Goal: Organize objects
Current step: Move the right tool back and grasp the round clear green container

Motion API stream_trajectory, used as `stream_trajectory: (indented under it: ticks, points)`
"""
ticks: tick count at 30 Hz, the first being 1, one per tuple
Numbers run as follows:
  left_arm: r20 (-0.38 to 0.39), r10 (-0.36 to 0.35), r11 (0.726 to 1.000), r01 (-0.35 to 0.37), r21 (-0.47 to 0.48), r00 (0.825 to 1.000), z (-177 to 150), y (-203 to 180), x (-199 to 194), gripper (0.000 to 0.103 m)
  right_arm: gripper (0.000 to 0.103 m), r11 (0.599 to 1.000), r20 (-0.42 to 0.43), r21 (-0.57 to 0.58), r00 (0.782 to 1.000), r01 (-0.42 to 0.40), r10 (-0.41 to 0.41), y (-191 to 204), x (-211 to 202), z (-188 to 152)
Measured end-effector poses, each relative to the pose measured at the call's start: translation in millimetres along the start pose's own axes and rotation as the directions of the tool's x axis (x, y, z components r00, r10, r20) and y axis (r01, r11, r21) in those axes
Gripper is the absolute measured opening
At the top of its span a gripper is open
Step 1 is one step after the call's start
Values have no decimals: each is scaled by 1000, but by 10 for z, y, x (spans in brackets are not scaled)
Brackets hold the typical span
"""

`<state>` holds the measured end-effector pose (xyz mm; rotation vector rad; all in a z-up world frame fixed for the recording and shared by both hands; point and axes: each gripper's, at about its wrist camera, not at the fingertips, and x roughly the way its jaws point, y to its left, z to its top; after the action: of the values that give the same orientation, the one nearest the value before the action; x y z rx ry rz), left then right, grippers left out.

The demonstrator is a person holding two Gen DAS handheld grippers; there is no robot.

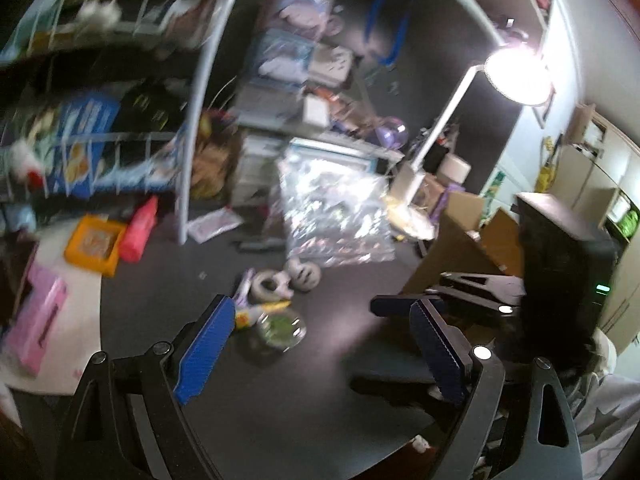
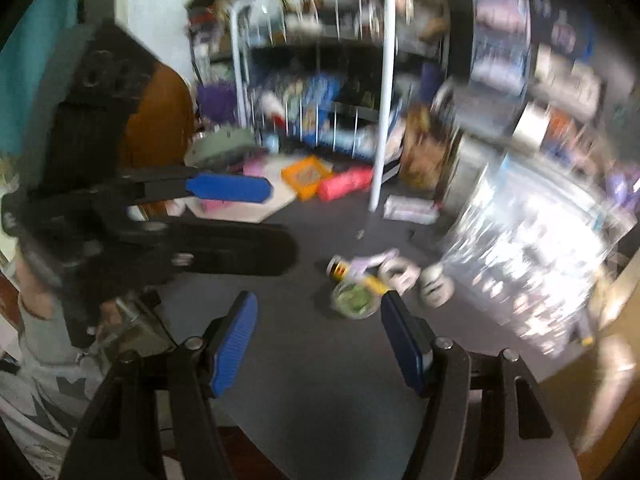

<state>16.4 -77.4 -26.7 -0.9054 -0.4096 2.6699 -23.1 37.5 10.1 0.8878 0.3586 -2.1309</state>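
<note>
On dark table (image 1: 320, 380), blurred clear green-filled container (image 1: 281, 327), left tool (image 1: 320, 356) and right tool (image 2: 318, 338) agape, empty.

Motion blur smears both views. Ahead of the left gripper (image 1: 320, 354), the small clear container with green contents (image 1: 282, 326) and the pale rounded pieces (image 1: 288, 280) beyond it are too soft to identify. Far ahead to its left, the goods on the wire shelf (image 1: 96, 152) are unreadable. The lamp (image 1: 518, 74) glares out its surroundings. Both grippers' bases are cut off by the lower edge.
</note>
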Motion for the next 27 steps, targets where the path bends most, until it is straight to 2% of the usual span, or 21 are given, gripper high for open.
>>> stream_trajectory:
  ticks: [3,6,13,18,20,22,27]
  points:
    - [-22,7,999,-8,-38,1000,-113,149,79,88,61,998,-75,62,997,-6,10,-149,391,-67]
    - [-47,23,997,-26,-67,999,-202,265,146,88,61,996,-117,82,993,34,-24,-240,679,-149]
    - [-82,21,995,-30,-100,996,-310,412,274,88,61,993,-150,106,988,48,-31,-375,1006,-212]
    - [-98,24,993,-35,-116,995,-334,474,341,88,61,995,-143,83,989,55,-43,-370,1103,-147]
    - [-99,22,992,-34,-120,995,-337,491,347,88,54,995,-141,68,988,67,-57,-359,1125,-129]
    - [-100,22,992,-35,-125,995,-343,503,347,88,41,995,-138,57,988,76,-68,-354,1142,-109]
    - [-107,18,992,-32,-123,994,-348,472,355,88,40,996,-138,47,988,82,-75,-340,1150,-101]
